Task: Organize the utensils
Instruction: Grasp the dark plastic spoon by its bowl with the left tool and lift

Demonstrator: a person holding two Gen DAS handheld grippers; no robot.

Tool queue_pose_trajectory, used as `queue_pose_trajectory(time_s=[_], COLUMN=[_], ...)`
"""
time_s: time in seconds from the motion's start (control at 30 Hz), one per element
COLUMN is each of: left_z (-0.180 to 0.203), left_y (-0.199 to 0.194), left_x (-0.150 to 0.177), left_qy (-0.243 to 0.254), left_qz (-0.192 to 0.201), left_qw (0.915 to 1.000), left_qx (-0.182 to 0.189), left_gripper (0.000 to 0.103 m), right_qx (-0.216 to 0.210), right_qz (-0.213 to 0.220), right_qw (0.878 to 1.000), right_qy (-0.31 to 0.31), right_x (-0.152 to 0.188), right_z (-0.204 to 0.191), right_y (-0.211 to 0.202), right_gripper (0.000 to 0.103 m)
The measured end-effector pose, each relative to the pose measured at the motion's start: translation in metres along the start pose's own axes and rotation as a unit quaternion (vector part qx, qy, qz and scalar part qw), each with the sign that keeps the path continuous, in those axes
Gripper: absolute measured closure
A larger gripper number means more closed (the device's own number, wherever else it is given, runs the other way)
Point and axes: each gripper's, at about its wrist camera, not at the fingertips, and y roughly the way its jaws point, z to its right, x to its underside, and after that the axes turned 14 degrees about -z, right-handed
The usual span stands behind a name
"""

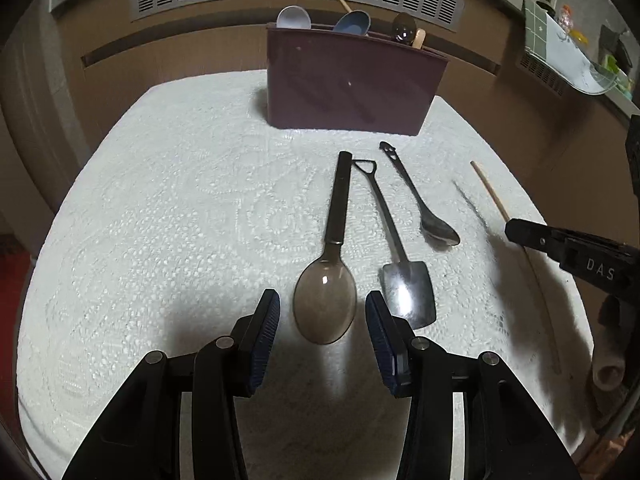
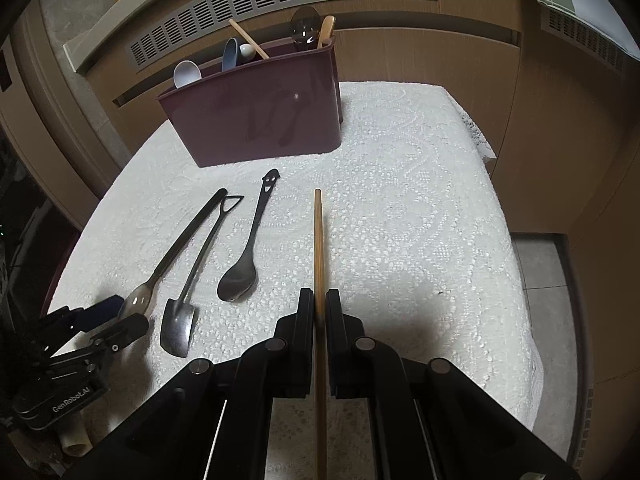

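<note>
Translucent brown spoon (image 1: 325,304) lies at 12 o'clock between my half-open, empty left tongs (image 1: 322,312), handle pointing away toward 12; right tongs (image 2: 320,312) clamp the wooden chopstick (image 2: 319,240).

A white lace cloth (image 1: 180,208) covers the worktop (image 2: 420,200); on it stand a maroon caddy (image 1: 352,84) and three loose spoons: smoky plastic (image 1: 326,304), shovel-shaped (image 1: 408,292), dark smiley-handled (image 1: 438,230).

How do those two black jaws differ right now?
The left gripper has its jaws apart, flanking the smoky translucent spoon on the cloth without pressing it. The right gripper has its jaws shut on a wooden stick. Both are black and angled down at the table.
</note>
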Motion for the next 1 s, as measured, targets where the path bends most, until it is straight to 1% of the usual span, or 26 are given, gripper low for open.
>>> queue_pose_trajectory(time_s=[0.07,0.13,0.27,0.43,0.47,0.57,0.67,0.7,0.73,0.77,0.8,0.87,0.97,1.0], left_z=[0.001,0.000,-0.002,-0.008,-0.010,-0.017,-0.019,-0.016,-0.012,-0.009,-0.006,-0.002,0.000,0.000], left_y=[-0.002,-0.006,-0.025,-0.057,-0.063,-0.071,-0.062,-0.055,-0.048,-0.040,-0.031,-0.020,-0.008,-0.003], left_x=[-0.001,-0.002,-0.004,-0.014,-0.016,-0.017,-0.006,0.000,0.006,0.011,0.015,0.016,0.012,0.009], left_qy=[0.003,0.008,0.014,0.018,0.018,0.011,0.007,0.012,0.019,0.023,0.023,0.021,0.012,0.009], left_qz=[0.006,0.014,0.049,0.095,0.103,0.109,0.077,0.064,0.054,0.044,0.035,0.028,0.035,0.029], left_qw=[1.0000,0.9998,0.9986,0.9952,0.9944,0.9940,0.9967,0.9975,0.9981,0.9986,0.9990,0.9993,0.9993,0.9994], left_qx=[-0.001,-0.006,-0.011,-0.014,-0.013,0.000,0.024,0.026,0.023,0.019,0.017,0.012,-0.010,-0.013], left_gripper=[0.062,0.074,0.077,0.084,0.085,0.085,0.081,0.076,0.068,0.063,0.055,0.054,0.054,0.055], right_qx=[0.004,0.007,0.009,0.009,0.008,0.011,0.017,0.019,0.019,0.021,0.021,0.020,0.020,0.020], right_qz=[0.000,0.002,0.012,0.037,0.040,0.047,0.041,0.038,0.037,0.034,0.032,0.027,0.024,0.024], right_qw=[1.000,1.000,1.000,0.999,0.999,0.998,0.999,0.999,0.999,0.999,0.999,0.999,0.999,0.999], right_qy=[-0.001,-0.004,-0.011,-0.020,-0.022,-0.028,-0.030,-0.030,-0.030,-0.030,-0.028,-0.026,-0.025,-0.025], right_x=[0.002,0.003,0.003,0.000,0.000,-0.001,0.001,0.002,0.003,0.003,0.004,0.005,0.006,0.006], right_z=[-0.002,-0.004,-0.010,-0.014,-0.015,-0.018,-0.018,-0.018,-0.017,-0.017,-0.016,-0.015,-0.014,-0.015], right_y=[0.000,-0.001,-0.009,-0.028,-0.031,-0.037,-0.036,-0.035,-0.033,-0.031,-0.030,-0.027,-0.025,-0.024], right_gripper=[0.097,0.097,0.097,0.097,0.097,0.097,0.097,0.097,0.097,0.097,0.097,0.097,0.097,0.097])
